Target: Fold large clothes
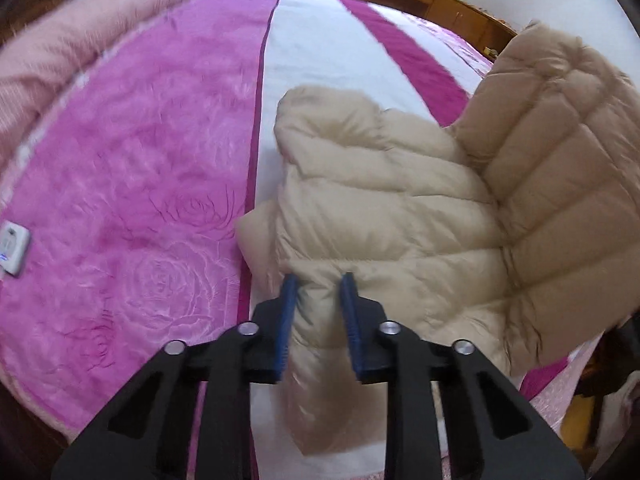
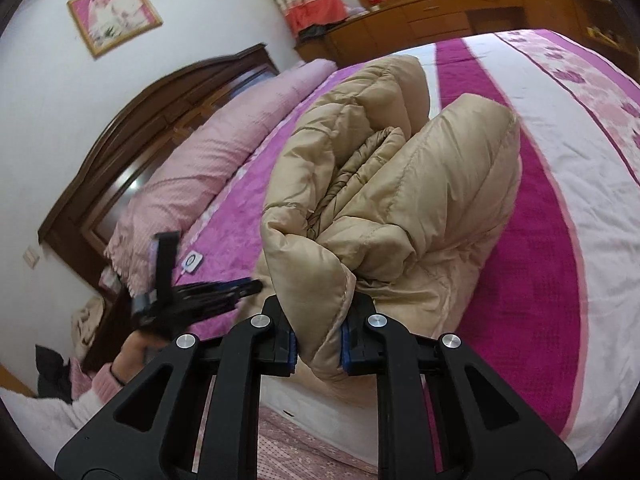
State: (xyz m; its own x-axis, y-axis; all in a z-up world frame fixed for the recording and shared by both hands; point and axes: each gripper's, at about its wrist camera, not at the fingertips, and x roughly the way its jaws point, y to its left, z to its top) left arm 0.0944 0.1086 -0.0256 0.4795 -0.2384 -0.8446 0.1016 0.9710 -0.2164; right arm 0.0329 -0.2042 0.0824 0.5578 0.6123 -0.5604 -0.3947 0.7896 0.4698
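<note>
Fabric of one puffy beige quilted down jacket (image 1: 384, 208) sat pinched between the left gripper (image 1: 318, 292) and its blue pads, likely to carry an edge over; the jacket lay on the white stripe of the pink-and-magenta bedspread (image 1: 132, 168)

From the right wrist, the right gripper (image 2: 318, 346) clamped a bunched edge of that jacket (image 2: 384, 184), lifting it off the bedspread (image 2: 536, 264); two grippers, one garment

Between my black, blue-padded left claw (image 1: 318, 280) I see a beige quilted jacket (image 1: 400, 216); left of it, rose-embossed magenta bedspread (image 1: 132, 184).
</note>
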